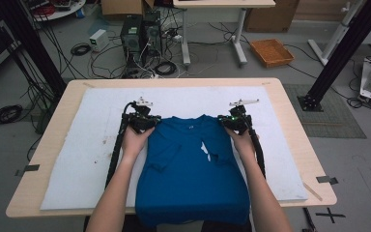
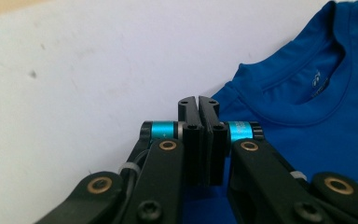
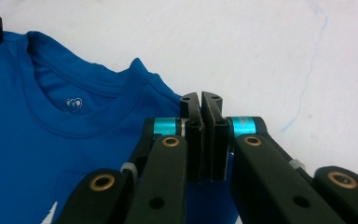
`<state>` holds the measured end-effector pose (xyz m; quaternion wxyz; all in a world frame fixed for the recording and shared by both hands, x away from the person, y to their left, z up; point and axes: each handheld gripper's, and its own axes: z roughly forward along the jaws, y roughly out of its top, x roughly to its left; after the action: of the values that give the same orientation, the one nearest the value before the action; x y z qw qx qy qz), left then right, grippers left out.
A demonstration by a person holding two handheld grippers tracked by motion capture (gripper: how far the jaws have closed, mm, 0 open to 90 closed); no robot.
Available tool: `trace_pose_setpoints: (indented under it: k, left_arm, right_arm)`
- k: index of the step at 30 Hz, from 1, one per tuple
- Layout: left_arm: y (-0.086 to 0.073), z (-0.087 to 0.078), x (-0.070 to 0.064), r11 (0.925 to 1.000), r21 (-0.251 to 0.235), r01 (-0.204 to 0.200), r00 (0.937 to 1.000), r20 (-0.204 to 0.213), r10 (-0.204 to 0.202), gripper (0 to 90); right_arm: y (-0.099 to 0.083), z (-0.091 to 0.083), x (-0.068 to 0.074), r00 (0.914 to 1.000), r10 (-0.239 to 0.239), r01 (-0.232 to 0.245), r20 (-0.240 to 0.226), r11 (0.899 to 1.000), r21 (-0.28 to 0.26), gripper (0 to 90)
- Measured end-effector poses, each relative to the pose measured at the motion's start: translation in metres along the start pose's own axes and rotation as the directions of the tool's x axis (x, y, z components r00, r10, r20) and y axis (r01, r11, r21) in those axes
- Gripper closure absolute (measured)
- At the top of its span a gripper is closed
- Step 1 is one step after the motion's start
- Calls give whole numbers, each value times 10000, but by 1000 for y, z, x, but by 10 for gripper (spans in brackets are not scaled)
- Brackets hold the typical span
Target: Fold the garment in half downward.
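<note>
The blue shirt (image 1: 193, 174) is soft cloth, matt, with a ribbed knit band round the neck and a small white print inside the collar. It lies on a white sheet (image 1: 77, 159) that looks like thin foam or felt, dull, a little rough and speckled with small dirty marks. Under the sheet, the surface (image 1: 43, 145) is pale wood, smooth and lightly shiny. The left tongs (image 2: 199, 103) are black hard plastic, smooth with a faint shine, with brass-coloured metal rings at the joints and glossy blue metal sleeves. The right tongs (image 3: 200, 99) are made the same way.
</note>
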<state>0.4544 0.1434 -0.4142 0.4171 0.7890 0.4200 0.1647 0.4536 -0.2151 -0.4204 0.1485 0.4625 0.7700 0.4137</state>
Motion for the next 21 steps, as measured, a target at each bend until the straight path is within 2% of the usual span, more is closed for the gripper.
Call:
trace_pose_setpoints:
  k: [4,6,10,14,16,21]
  left_arm:
    - [5,-2,7,9998,-198,98,9999,-50,-99,881]
    - [5,-5,7,9995,-307,124,9999,107,-121,881]
    - [9,-17,-1,9985,-389,-393,9989,236,403,880]
    - [11,-33,-16,9932,-678,-946,9946,357,972,880]
    - [10,-42,-22,9903,-867,-1086,9925,472,1130,880]
    - [3,-63,-35,9836,-1154,-1385,9876,576,1458,880]
  right_arm:
    - [9,-1,-4,9995,296,-302,-128,9980,-548,882]
    - [10,-3,-4,9990,400,-413,-215,9970,-649,882]
    - [9,-12,1,9996,202,-218,-197,9963,-836,882]
    - [10,-28,8,9994,-41,9,-333,9955,-949,882]
    - [7,-40,15,9991,-294,251,-298,9903,-1370,882]
    - [-6,-63,26,9982,-390,304,-460,9842,-1747,882]
